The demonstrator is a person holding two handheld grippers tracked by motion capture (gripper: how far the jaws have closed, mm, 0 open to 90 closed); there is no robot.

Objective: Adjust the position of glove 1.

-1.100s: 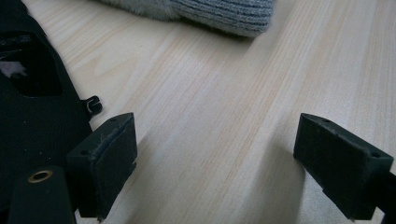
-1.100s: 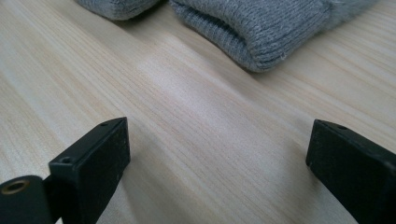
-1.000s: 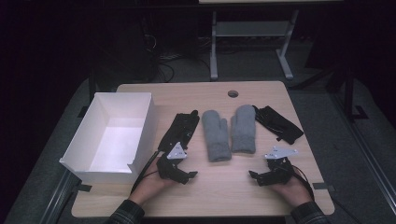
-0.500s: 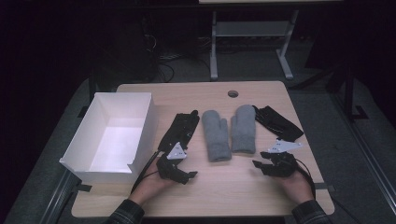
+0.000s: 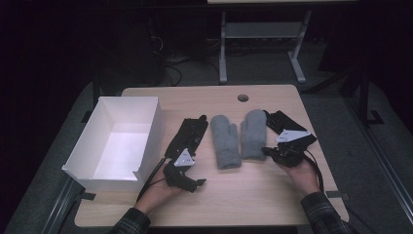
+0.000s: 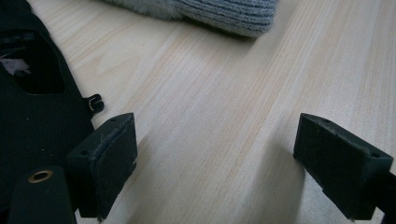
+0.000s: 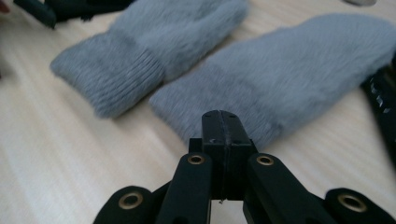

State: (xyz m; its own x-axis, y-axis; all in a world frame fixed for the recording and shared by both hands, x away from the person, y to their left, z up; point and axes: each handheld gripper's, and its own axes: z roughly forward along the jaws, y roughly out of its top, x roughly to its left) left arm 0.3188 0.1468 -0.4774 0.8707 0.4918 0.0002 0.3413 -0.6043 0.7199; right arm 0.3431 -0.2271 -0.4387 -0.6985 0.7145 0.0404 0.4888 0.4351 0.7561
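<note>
Pointing at the right grey mitten's (image 7: 289, 79) cuff, my right tool (image 7: 224, 122) is pressed together, empty. My left tool (image 6: 219, 172) gapes wide over bare worktop (image 6: 224, 107), black glove (image 6: 32, 102) at nine o'clock.

Wooden table (image 5: 272, 195) bears white box (image 5: 117, 141), grey mittens (image 5: 238, 139), black gloves (image 5: 187, 136).

We see two grey fuzzy mittens with ribbed cuffs lying flat side by side mid-table, cuffs toward us: the left mitten (image 5: 224, 141) and the right mitten (image 5: 253, 133), a narrow gap between them.
</note>
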